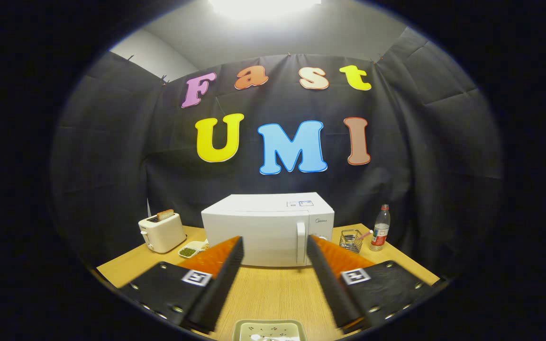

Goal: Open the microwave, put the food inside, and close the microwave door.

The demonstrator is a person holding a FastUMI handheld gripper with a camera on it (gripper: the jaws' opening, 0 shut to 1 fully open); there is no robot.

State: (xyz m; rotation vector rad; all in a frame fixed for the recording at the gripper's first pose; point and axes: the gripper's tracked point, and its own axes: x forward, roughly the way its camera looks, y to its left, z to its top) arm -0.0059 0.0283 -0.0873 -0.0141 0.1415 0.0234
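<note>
White microwave; cream toaster holding brown toast; pale wood-grain worktop; white dish of green bits; clear bottle with red cap; pale-green speckled plate.

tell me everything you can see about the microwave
The microwave is a white box with a smooth casing, its door shut and a vertical white handle right of the door, next to the control panel. It stands upright on the wooden table, beyond the open gripper, between a toaster and a wire basket. Nothing touches it.
</note>
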